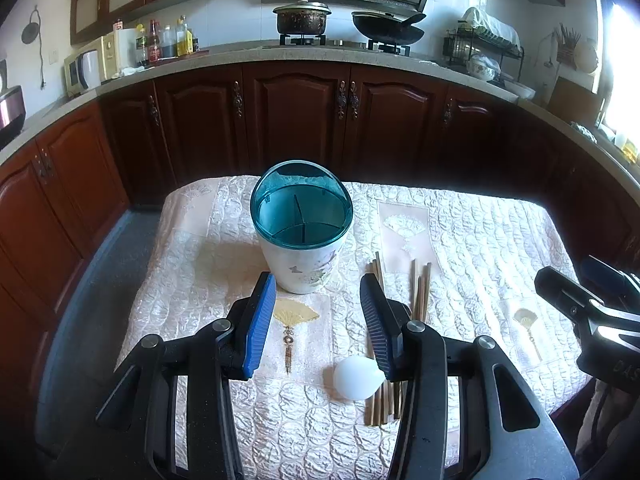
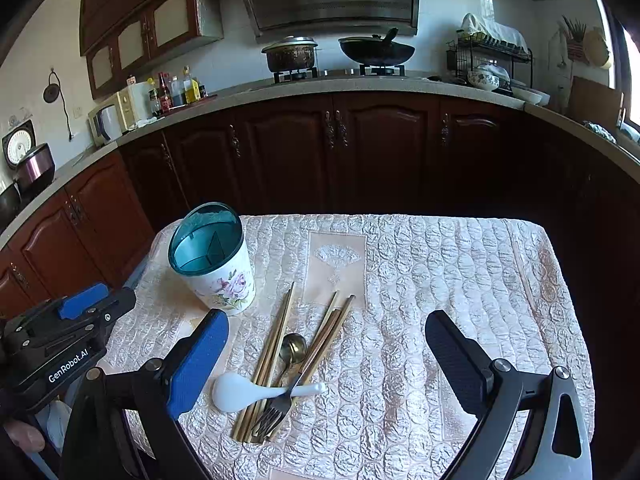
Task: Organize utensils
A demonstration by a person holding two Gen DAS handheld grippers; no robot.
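A white floral utensil holder with a teal divided insert stands upright on the quilted table. To its right lies a pile of utensils: wooden chopsticks, a white spoon, a metal spoon and a fork. My left gripper hovers open just in front of the holder, holding nothing. My right gripper hangs open above the pile, nothing between its fingers. Each gripper shows at the edge of the other's view.
Dark wooden cabinets run under a counter behind the table. A pot and a wok sit on the stove, a dish rack at the right, and bottles at the left. Grey floor lies left of the table.
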